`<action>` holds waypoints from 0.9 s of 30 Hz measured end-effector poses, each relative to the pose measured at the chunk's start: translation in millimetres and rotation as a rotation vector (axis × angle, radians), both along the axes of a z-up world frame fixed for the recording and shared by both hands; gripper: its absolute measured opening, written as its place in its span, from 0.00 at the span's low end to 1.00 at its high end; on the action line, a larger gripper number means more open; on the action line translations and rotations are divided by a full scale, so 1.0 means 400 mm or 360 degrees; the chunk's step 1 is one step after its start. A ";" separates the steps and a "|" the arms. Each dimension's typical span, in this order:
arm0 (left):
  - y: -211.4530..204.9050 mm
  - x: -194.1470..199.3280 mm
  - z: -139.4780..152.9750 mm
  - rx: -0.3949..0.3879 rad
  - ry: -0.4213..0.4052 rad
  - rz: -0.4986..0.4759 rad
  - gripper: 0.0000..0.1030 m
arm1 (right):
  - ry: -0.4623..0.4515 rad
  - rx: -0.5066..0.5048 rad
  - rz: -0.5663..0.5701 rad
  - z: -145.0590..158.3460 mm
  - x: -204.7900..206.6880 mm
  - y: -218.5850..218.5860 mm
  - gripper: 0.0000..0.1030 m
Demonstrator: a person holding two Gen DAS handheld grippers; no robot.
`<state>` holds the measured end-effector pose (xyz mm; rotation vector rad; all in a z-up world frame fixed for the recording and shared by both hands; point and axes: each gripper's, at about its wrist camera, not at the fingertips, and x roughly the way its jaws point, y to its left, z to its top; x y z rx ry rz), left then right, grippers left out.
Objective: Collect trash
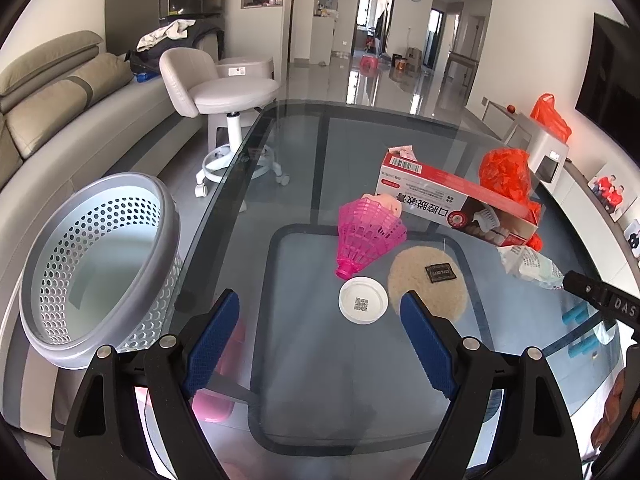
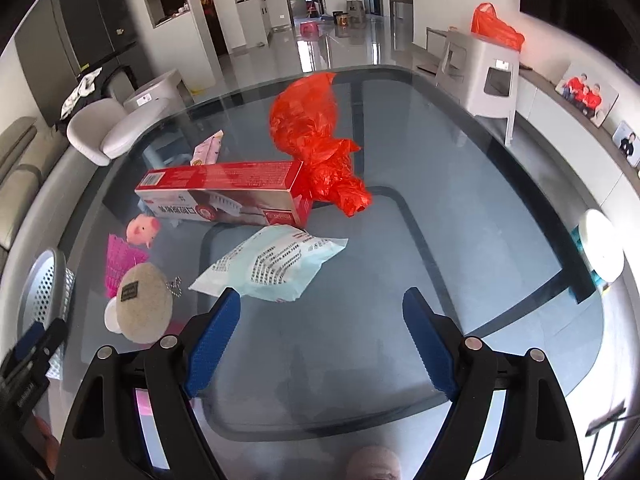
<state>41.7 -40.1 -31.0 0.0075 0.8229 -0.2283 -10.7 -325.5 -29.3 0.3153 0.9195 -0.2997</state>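
Note:
On the glass table (image 1: 304, 360) lie a white round lid (image 1: 363, 300), a pink shuttlecock (image 1: 366, 237), a tan round pad (image 1: 428, 282), a red and white box (image 1: 452, 200), a crumpled red bag (image 1: 508, 176) and a pale blue wrapper (image 1: 530, 266). My left gripper (image 1: 320, 312) is open and empty, just short of the lid. My right gripper (image 2: 320, 312) is open and empty, just short of the wrapper (image 2: 272, 266). The right wrist view also shows the box (image 2: 224, 194), the red bag (image 2: 316, 140), the pad (image 2: 144, 306) and a pink toy pig (image 2: 142, 230).
A grey perforated waste basket (image 1: 96, 268) stands on the floor left of the table, also at the left edge of the right wrist view (image 2: 42, 284). A swivel chair (image 1: 220, 92) and sofa (image 1: 52, 112) are beyond it. A grey stool (image 2: 480, 76) stands at the table's far right.

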 end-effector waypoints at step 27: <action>-0.014 -0.005 -0.020 0.0013 0.0038 -0.0037 0.79 | 0.0159 0.0117 0.0047 -0.137 0.121 0.021 0.14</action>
